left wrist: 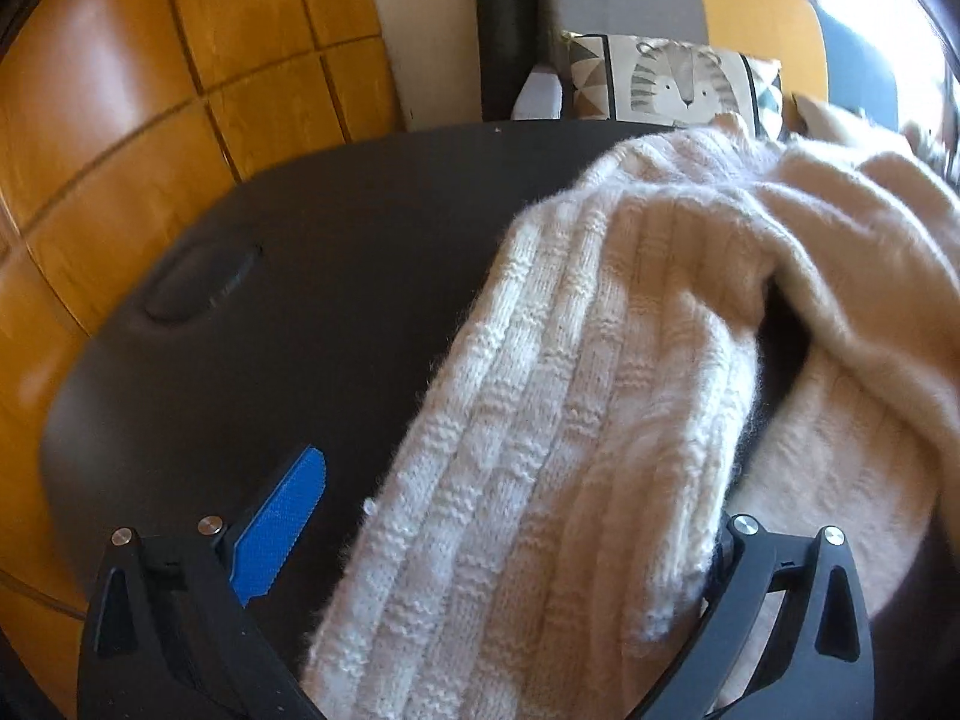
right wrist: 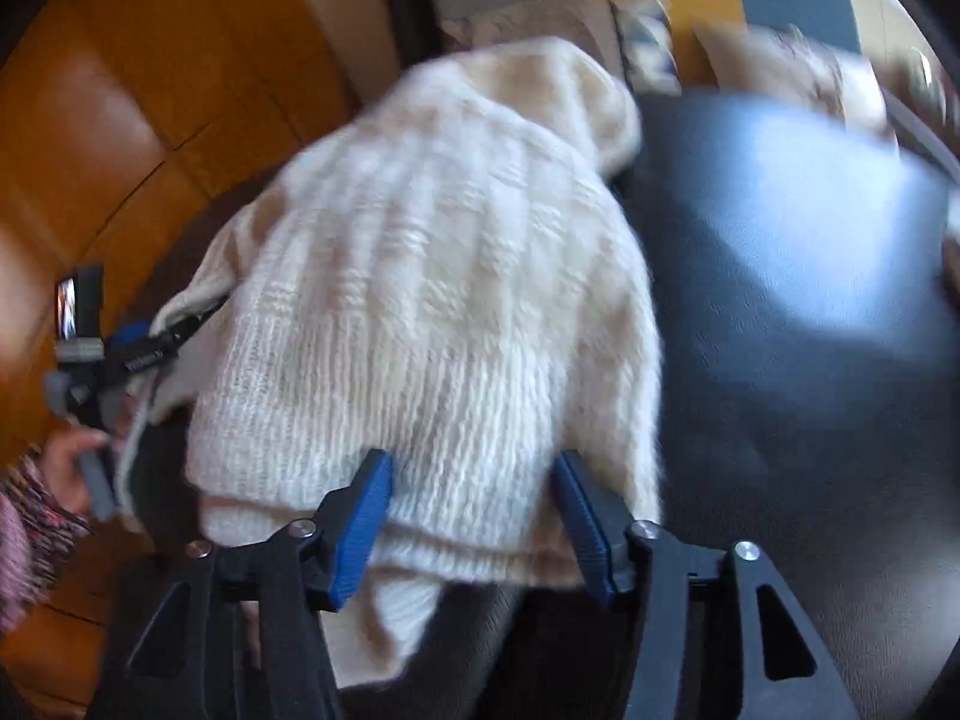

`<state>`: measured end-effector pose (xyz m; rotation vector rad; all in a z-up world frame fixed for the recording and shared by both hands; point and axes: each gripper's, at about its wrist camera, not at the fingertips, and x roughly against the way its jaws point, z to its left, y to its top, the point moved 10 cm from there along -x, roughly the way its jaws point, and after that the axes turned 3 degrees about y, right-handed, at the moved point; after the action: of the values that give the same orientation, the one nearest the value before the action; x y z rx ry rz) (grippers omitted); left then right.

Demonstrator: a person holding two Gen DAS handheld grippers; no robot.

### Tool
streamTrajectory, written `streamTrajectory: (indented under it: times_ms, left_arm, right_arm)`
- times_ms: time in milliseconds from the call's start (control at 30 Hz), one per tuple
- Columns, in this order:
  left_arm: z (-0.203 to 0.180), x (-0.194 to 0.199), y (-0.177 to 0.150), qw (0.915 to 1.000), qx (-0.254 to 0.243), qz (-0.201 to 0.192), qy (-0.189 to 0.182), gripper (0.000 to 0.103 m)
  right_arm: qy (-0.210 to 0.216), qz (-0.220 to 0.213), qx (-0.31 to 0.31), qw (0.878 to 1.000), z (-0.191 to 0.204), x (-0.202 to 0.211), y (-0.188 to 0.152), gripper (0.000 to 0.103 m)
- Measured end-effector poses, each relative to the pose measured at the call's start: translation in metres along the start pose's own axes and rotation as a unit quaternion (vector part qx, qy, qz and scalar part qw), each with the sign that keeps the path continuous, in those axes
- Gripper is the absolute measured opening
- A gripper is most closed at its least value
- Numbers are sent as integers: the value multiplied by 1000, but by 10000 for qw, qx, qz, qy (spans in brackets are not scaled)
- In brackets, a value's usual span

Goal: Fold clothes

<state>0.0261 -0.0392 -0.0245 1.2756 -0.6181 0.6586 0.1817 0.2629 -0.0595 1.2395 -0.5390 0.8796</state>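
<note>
A cream knitted sweater (left wrist: 600, 360) lies bunched on a black table (left wrist: 300, 300). A ribbed part of it runs between the wide-apart fingers of my left gripper (left wrist: 498, 516); its left blue pad (left wrist: 279, 528) is bare and the right pad is hidden by the knit. In the right wrist view the sweater (right wrist: 432, 300) is folded over on itself on the table (right wrist: 810, 360). My right gripper (right wrist: 474, 516) is open, its blue pads (right wrist: 360, 522) on either side of the sweater's near ribbed edge. The left gripper (right wrist: 120, 360) shows at the sweater's left side.
A wooden floor (left wrist: 120, 120) lies left of the table. Behind the table stands a sofa with a tiger-print cushion (left wrist: 678, 81) and a dark post (left wrist: 504, 30). A shallow oval recess (left wrist: 198, 288) sits in the table's left part. A hand in a patterned sleeve (right wrist: 36, 510) is at far left.
</note>
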Motion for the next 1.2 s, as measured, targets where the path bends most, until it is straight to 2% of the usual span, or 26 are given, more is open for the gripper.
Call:
streamTrajectory:
  times_ms: [33,67,100,133,200,233,300,333,400,533,567,600,633,700,767,833,900,967,1000,1033,1067,1100,1133,1200]
  left_arm:
    - [1,0,-2,10000,36,6,-45,103]
    - [1,-1,-3,9999,72,13,-90,103]
    - [2,-1,-5,9998,108,19,-135,103]
    - [3,-1,-6,9997,143,26,-179,103]
    - [4,-1,-9,9994,215,38,-269,103]
    - [5,-2,-10,9992,251,45,-314,103]
    - [6,-2,-13,9986,323,58,-404,103]
    - [7,-2,-15,9983,358,64,-448,103]
    - [7,-1,-16,9980,390,64,-484,103]
    - [7,2,-17,9980,392,75,-492,103]
    - [6,3,-18,9979,399,74,-501,103]
    - [6,3,-18,9979,404,72,-511,103]
    - [6,3,-19,9978,408,69,-524,103]
    - [6,4,-19,9977,412,63,-543,103]
    - [7,4,-20,9976,413,58,-552,103]
    - [7,4,-20,9976,409,60,-551,103]
    - [6,3,-19,9976,410,67,-556,103]
    - [6,3,-19,9976,402,73,-563,103]
    - [6,4,-19,9976,397,74,-567,103]
    - [6,4,-20,9976,395,73,-571,103]
    - [6,5,-20,9976,394,73,-572,103]
    - [6,5,-20,9976,393,74,-571,103]
    - [6,5,-21,9976,393,75,-572,103]
    - [6,6,-21,9975,395,73,-581,103]
  right_arm:
    - [-64,-7,18,10000,2,-2,1,59]
    - [48,-12,-151,9999,3,-2,5,54]
    - [284,-38,-405,9988,5,0,11,29]
    - [520,-64,-658,9965,6,3,17,14]
    - [869,-217,-1015,9908,14,11,34,14]
    - [1000,-330,-986,9895,24,17,45,13]
    - [1302,-566,-800,9866,51,28,71,12]
    - [1508,-679,-730,9835,67,34,84,6]
    - [1903,-848,-535,9766,104,40,108,5]
    - [2313,-869,124,9689,183,29,135,6]
    - [2351,-813,130,9685,192,24,133,8]
    - [2343,-744,68,9693,195,20,127,21]
    - [2334,-674,6,9700,198,15,122,29]
    - [1891,-483,14,9808,187,6,101,32]
    - [1001,-236,287,9943,163,0,66,38]
    - [184,-6,825,9964,145,-3,30,42]
    - [-473,324,1472,9874,132,-12,-6,43]
    - [-1143,536,2061,9703,119,-26,-26,44]
    - [-1404,469,2401,9594,114,-29,-33,49]
    - [-1605,318,2703,9488,111,-30,-36,57]
    - [-1787,156,2947,9386,112,-31,-36,61]
    - [-1885,74,3001,9351,110,-32,-36,67]
    - [-1908,63,2882,9383,107,-33,-33,70]
    - [-1654,93,2408,9563,99,-34,-29,68]
